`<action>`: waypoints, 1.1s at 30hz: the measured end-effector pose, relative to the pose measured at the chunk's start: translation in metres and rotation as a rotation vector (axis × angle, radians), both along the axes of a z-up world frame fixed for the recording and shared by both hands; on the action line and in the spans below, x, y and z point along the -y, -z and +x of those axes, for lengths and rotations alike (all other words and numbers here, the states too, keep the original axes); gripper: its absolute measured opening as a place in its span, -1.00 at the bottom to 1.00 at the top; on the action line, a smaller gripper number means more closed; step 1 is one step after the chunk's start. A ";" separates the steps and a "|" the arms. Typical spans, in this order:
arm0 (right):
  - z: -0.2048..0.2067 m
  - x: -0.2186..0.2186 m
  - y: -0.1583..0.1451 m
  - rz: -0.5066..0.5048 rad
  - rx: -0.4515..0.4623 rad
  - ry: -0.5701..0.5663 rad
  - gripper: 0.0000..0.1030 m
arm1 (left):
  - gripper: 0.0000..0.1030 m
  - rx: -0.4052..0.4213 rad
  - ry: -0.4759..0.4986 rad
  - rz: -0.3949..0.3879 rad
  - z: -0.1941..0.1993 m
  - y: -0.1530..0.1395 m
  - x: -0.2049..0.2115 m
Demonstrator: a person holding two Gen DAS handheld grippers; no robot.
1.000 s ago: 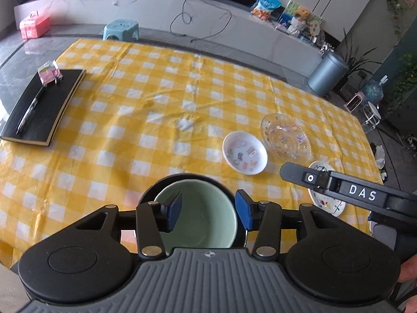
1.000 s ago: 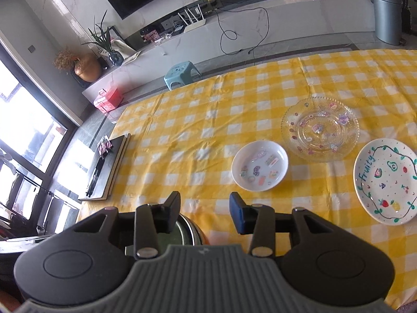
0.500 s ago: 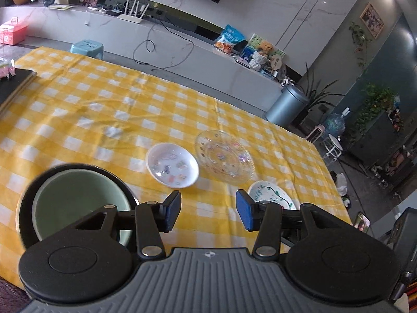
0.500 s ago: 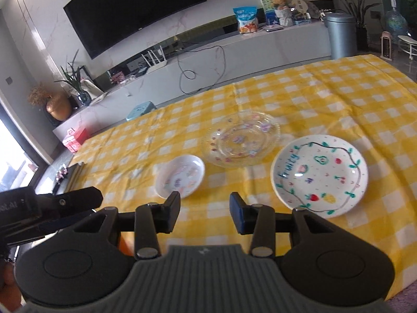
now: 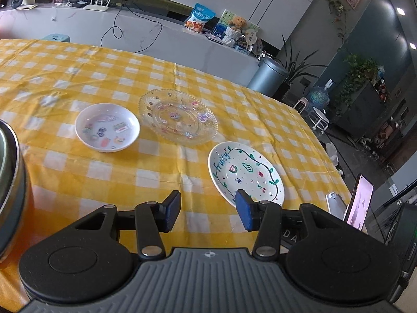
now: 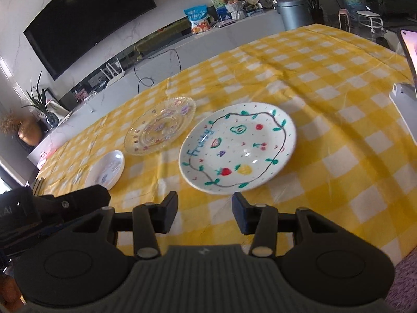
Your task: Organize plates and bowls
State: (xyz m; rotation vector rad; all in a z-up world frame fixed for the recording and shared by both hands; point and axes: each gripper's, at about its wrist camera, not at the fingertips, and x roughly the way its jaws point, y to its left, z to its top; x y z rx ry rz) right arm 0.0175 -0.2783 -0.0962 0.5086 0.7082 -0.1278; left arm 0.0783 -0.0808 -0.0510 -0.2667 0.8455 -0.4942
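Note:
A white "Fruity" plate (image 6: 238, 144) with drawn fruits lies on the yellow checked tablecloth (image 6: 338, 91), just ahead of my open, empty right gripper (image 6: 204, 212). It also shows in the left wrist view (image 5: 245, 173), ahead and right of my open, empty left gripper (image 5: 208, 210). A clear glass plate (image 5: 178, 116) (image 6: 160, 126) and a small white sticker dish (image 5: 107, 127) (image 6: 105, 170) lie farther back. The dark bowl with a green bowl inside (image 5: 10, 182) sits at the left edge.
A phone on a stand (image 5: 358, 202) (image 6: 408, 52) stands at the table's right edge. The left gripper's body (image 6: 39, 208) shows at left in the right wrist view. A counter, bin (image 5: 267, 74) and TV are beyond the table.
Both grippers have swung right, away from the stacked bowls, and now face the plates. The right gripper has come close to the Fruity plate. Both stayed open.

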 end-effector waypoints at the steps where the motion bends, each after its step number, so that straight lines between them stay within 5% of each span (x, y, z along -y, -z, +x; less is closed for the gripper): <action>1: 0.000 0.004 -0.001 -0.005 0.009 0.014 -0.11 | 0.05 -0.002 0.004 0.003 0.002 0.002 0.005; 7: 0.008 0.033 0.001 -0.078 0.048 0.092 -0.12 | -0.06 -0.024 0.033 0.040 0.020 0.019 0.030; 15: 0.018 0.072 0.017 -0.021 0.069 0.178 -0.57 | -0.21 -0.021 0.050 0.057 0.046 0.040 0.049; 33: 0.027 0.092 0.039 0.050 0.098 0.226 -0.82 | -0.48 0.031 0.096 0.022 0.081 0.059 0.064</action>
